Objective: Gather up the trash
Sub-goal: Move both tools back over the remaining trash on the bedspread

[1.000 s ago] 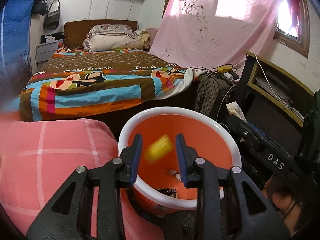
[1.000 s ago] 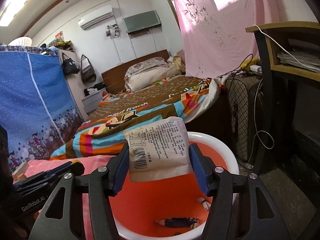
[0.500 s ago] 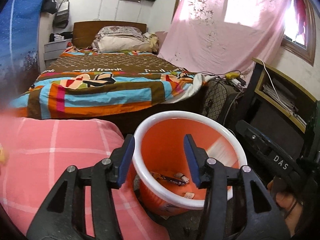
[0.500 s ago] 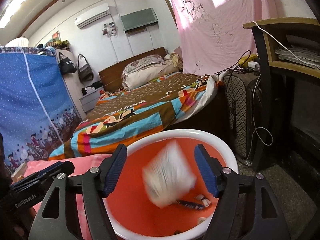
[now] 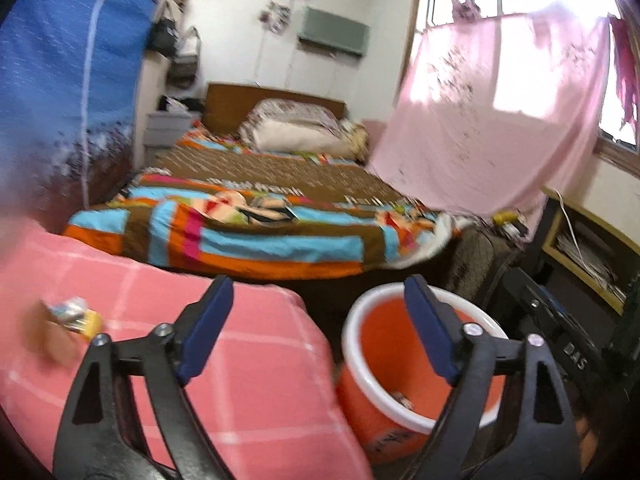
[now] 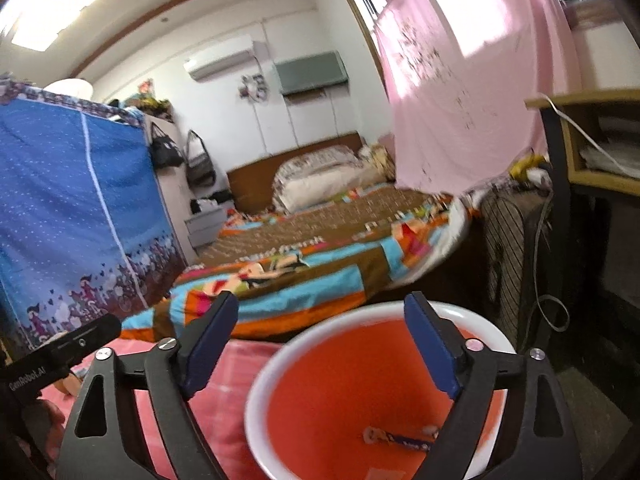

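Both your left tool [image 5: 316, 328] and right tool [image 6: 320, 344] are opening, empty, beside the orange bin [image 6: 384, 392]. Next, reach for the yellow wrapper [image 5: 76, 318] on the pink cushion [image 5: 248, 360].

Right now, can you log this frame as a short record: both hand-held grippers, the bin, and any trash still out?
left hand-held gripper: jaws opening, nothing between them
right hand-held gripper: jaws opening, nothing between them, above the bin
bin: orange bucket with white rim, beside the pink checked cover
bin contents: a few wrappers at the bottom
trash still out: small blurred pile on the pink cover, left of the left gripper
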Demonstrator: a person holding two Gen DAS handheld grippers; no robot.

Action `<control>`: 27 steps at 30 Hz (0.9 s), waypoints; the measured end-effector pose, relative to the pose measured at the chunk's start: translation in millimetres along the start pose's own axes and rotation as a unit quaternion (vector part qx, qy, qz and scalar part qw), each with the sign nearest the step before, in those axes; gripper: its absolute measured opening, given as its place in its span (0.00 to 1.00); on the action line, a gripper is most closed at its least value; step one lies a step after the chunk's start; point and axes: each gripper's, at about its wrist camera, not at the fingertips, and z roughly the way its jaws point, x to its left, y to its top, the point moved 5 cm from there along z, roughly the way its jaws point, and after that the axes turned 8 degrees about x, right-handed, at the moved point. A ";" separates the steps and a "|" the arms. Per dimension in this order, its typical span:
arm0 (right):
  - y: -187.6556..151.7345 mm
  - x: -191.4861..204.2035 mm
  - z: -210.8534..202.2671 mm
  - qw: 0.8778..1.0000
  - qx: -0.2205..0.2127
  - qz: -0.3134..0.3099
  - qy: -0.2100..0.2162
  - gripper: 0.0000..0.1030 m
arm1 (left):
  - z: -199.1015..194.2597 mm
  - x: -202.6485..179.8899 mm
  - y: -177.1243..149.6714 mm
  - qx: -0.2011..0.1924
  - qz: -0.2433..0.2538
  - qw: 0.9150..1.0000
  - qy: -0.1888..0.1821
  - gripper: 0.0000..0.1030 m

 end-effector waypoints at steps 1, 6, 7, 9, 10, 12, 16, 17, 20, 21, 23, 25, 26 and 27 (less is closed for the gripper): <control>0.8 4.2 -0.6 1.000 -0.006 -0.003 0.002 0.93 | -4.3 5.8 2.0 -0.008 -0.002 1.000 0.007 0.97; 6.3 37.6 -6.6 0.998 -0.044 -0.029 0.021 1.00 | -29.7 39.4 6.8 -0.058 -0.013 0.997 0.050 1.00; 7.2 46.5 -7.7 0.998 -0.051 -0.035 0.029 1.00 | -33.5 44.4 7.0 -0.063 -0.013 0.996 0.056 1.00; 7.4 58.0 -9.4 0.997 -0.060 -0.043 0.036 1.00 | -41.4 56.2 7.3 -0.072 -0.013 0.995 0.070 1.00; 7.6 65.0 -10.1 0.996 -0.066 -0.048 0.040 1.00 | -46.3 62.5 7.0 -0.078 -0.013 0.994 0.079 1.00; 7.9 81.5 -12.5 0.994 -0.080 -0.059 0.053 1.00 | -54.9 73.5 6.2 -0.089 -0.015 0.992 0.091 1.00; 5.3 107.5 -13.6 0.990 -0.096 -0.072 0.075 1.00 | -75.4 97.9 4.6 -0.111 -0.023 0.987 0.118 1.00; 3.9 114.3 -13.7 0.989 -0.098 -0.074 0.081 1.00 | -79.5 103.4 4.0 -0.115 -0.025 0.985 0.124 1.00; 0.9 132.5 -14.1 0.986 -0.106 -0.083 0.099 1.00 | -93.7 123.4 2.8 -0.128 -0.033 0.981 0.142 1.00; -0.7 139.9 -14.5 0.985 -0.109 -0.086 0.104 1.00 | -98.2 130.4 2.9 -0.132 -0.036 0.979 0.148 1.00; -3.7 152.2 -15.8 0.982 -0.117 -0.091 0.115 1.00 | -106.8 145.5 1.0 -0.139 -0.042 0.976 0.160 1.00; -5.8 161.4 -16.6 0.980 -0.124 -0.093 0.124 1.00 | -115.4 161.6 -0.5 -0.144 -0.049 0.973 0.172 1.00; -7.4 167.7 -16.9 0.979 -0.128 -0.094 0.131 1.00 | -119.5 167.0 -1.7 -0.147 -0.052 0.972 0.177 1.00; -8.3 172.6 -17.2 0.977 -0.131 -0.094 0.136 1.00 | -123.5 175.8 -2.5 -0.150 -0.056 0.970 0.183 1.00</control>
